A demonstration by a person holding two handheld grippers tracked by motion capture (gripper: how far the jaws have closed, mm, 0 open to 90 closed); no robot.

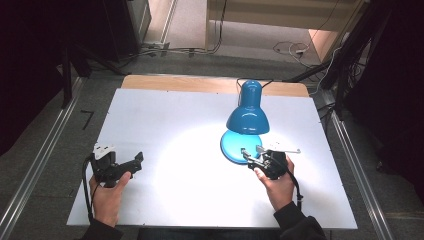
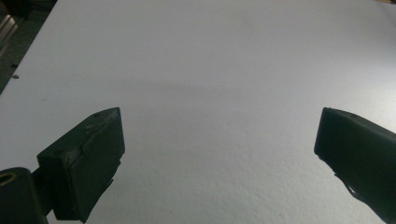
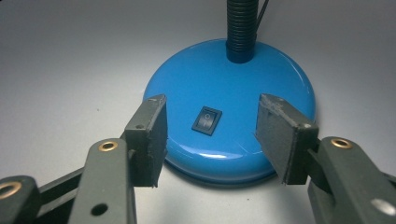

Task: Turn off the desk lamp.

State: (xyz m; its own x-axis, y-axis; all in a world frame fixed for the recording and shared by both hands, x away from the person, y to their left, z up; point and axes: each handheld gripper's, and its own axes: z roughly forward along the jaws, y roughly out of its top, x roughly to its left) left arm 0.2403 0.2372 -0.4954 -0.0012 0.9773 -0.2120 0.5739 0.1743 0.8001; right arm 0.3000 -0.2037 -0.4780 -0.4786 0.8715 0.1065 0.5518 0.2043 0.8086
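On the left of the white surface (image 1: 175, 125) we hold the left hand-held gripper (image 1: 131, 164) with jaws wide apart over bare board. Toward the right, our right hand-held gripper (image 3: 210, 135) hovers open over the blue lamp base (image 3: 233, 88), its jaws either side of the black rocker switch (image 3: 206, 120), touching nothing.

Left hand (image 1: 107, 192) low and forward, gripping the left gripper (image 1: 134, 161), jaws spread wide with nothing between. Right hand (image 1: 278, 184) angled inward, carrying the right gripper (image 1: 248, 154), jaws partly apart, pads (image 3: 154, 135) clear of any contact.
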